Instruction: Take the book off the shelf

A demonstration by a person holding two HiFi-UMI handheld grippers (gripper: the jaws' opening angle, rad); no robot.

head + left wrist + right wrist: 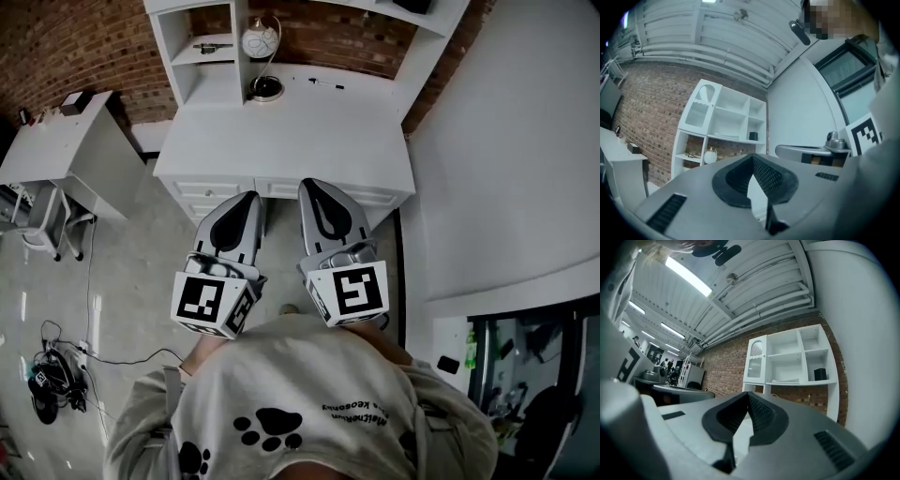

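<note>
Two hand-held grippers, left and right, are side by side at the near edge of the desk, tips toed slightly toward each other. Both have their jaws closed together with nothing between them. One pale flat item, taken to be the book, lies on its side on a middle board of the white shelf unit at the back of the desk. Its long axis runs along the board, and a small dark box is in the next compartment. From both grippers it lies ahead across the desk and higher than the jaws. It shows right of the right jaws and left of the left jaws, so it sits roughly between them, and neither hand is plainly nearer. Judgement: reach forward and up, opening the jaws first.
</note>
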